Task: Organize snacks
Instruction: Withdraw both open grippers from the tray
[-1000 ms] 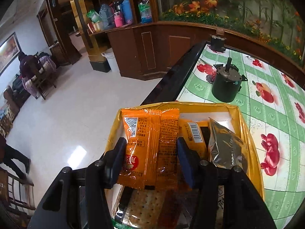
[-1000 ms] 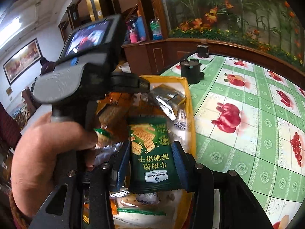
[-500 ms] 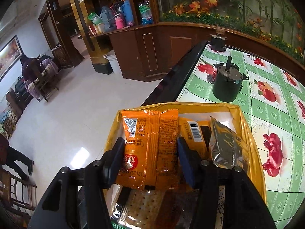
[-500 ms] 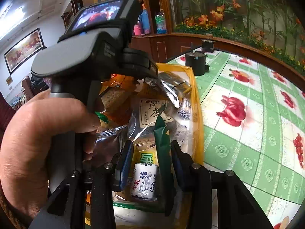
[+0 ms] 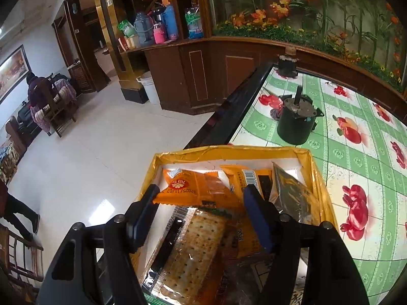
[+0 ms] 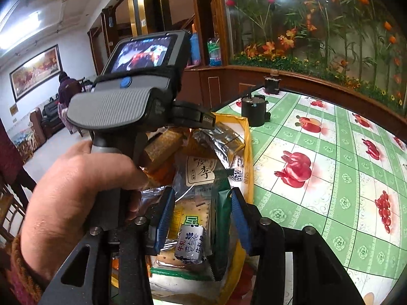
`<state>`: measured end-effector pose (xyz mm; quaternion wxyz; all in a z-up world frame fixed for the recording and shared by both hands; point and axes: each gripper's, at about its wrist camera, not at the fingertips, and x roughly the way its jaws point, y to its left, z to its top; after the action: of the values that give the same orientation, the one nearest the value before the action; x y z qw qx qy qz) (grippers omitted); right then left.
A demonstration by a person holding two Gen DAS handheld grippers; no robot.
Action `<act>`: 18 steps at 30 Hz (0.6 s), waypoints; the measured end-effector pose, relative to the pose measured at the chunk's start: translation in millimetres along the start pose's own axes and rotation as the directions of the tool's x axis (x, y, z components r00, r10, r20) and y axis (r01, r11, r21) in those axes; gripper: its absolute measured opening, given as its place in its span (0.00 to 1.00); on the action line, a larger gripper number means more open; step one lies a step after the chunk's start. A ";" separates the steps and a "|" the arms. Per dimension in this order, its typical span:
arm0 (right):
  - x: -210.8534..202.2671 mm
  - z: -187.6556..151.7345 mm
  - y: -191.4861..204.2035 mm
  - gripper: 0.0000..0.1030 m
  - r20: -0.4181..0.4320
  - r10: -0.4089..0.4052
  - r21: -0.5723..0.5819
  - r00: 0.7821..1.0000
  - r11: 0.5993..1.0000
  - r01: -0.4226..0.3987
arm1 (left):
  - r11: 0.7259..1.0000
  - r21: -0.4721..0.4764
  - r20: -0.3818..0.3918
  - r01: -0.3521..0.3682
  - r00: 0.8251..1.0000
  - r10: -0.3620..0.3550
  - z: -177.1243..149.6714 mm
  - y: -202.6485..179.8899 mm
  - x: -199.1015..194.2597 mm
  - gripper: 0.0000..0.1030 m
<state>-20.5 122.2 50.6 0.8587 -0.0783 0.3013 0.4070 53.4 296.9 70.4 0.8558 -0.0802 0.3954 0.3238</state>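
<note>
Green-and-white checked oilcloth printed with red fruit covers the table (image 5: 356,157), whose black edge runs along a pale tiled floor beneath dark wood cabinets. Over it, the left gripper (image 5: 201,198) hangs with its blue-padded jaws spread wide and gripping nothing, poised above the yellow box (image 5: 315,175) at the table's near left corner. Just beyond the jaws, an orange packet (image 5: 193,188) lies flat at the box's far end, printed face up, with a second orange packet (image 5: 244,175) and a crinkled silver pouch (image 5: 290,190) to its right; nearer, a clear-wrapped cracker pack (image 5: 198,249) shows its dotted biscuits. The right gripper (image 6: 201,218) is also parted, a dark green packet (image 6: 221,218) standing on edge between its pads, though contact is unclear; a small white-and-blue candy (image 6: 190,244) sits beside it. A bare hand (image 6: 76,193) holds the left gripper's handle. Farther off, a black cylindrical motor (image 5: 296,122) stands on the cloth.
</note>
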 end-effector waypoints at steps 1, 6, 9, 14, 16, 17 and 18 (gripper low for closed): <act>-2.0 0.7 -1.9 0.47 0.006 0.001 0.007 1.000 1.000 -0.001 | 1.000 -0.004 0.006 0.003 1.000 -0.003 0.5 0.3 -1.4 0.69; -14.8 3.2 -14.7 0.47 0.047 -0.002 0.055 0.999 0.998 -0.001 | 0.999 -0.037 0.043 0.017 0.999 -0.015 3.0 4.0 -8.1 0.71; -24.0 3.5 -27.3 0.50 0.066 -0.004 0.092 0.998 0.996 -0.002 | 0.997 -0.060 0.083 0.044 0.996 -0.039 5.2 6.6 -16.6 0.73; -38.6 -0.3 -52.3 0.56 0.084 -0.036 0.155 0.996 0.988 0.023 | 0.995 -0.078 0.165 0.069 0.985 -0.055 7.1 6.7 -32.4 0.78; -41.6 -3.0 -59.0 0.58 0.081 -0.048 0.172 0.996 0.985 0.034 | 0.993 -0.086 0.194 0.078 0.979 -0.060 8.3 6.7 -38.5 0.84; -43.4 -4.8 -62.4 0.59 0.078 -0.055 0.181 0.995 0.983 0.040 | 0.992 -0.096 0.214 0.081 0.975 -0.059 8.7 7.5 -41.9 0.85; -44.5 -6.1 -64.9 0.59 0.076 -0.059 0.187 0.995 0.981 0.044 | 0.991 -0.102 0.228 0.082 0.972 -0.057 8.6 9.0 -44.8 0.85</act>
<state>3.5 48.3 64.4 0.8841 0.0106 0.3008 0.3575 31.8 285.3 110.0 0.9000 -0.1042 0.2746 0.3221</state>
